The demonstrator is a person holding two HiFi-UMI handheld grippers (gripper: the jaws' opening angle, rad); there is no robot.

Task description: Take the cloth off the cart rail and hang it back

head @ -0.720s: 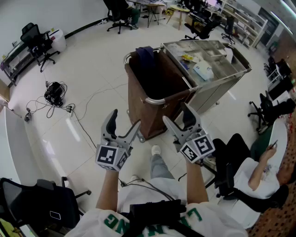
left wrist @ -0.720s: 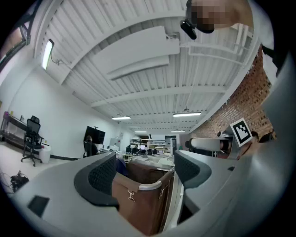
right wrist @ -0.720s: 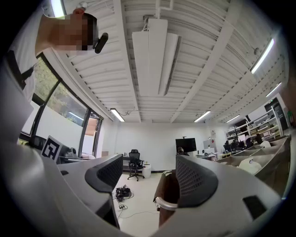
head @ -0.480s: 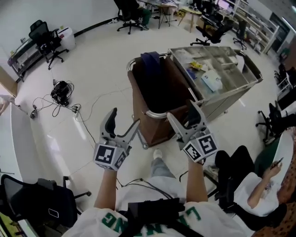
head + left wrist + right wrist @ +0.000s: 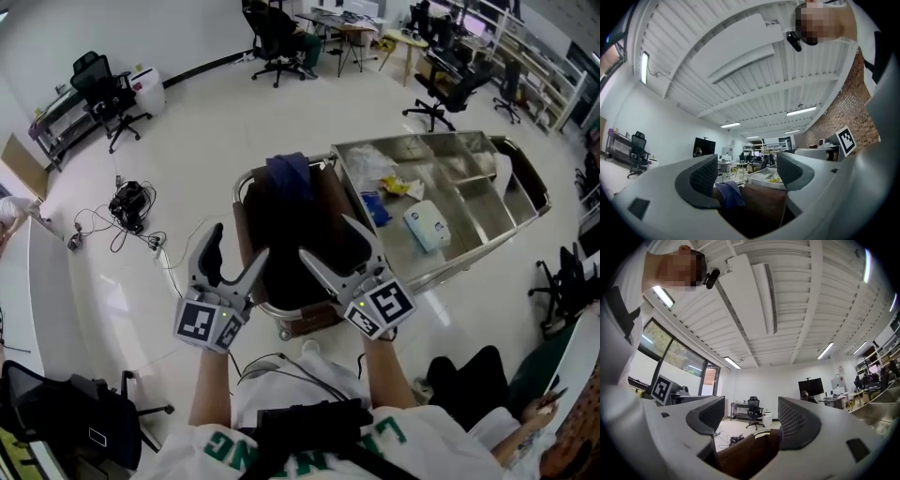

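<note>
Cloth draped over cart rail at 12 o'clock, probably folded. We hold left gripper and right gripper short, jaws wide, empty, ready to reach.

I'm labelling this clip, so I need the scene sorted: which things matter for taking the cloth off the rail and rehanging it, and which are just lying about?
Job: blue cloth, cart rail, left gripper, right gripper, both open.
Lying about: white box, yellow packet, floor cables, office chair.
</note>
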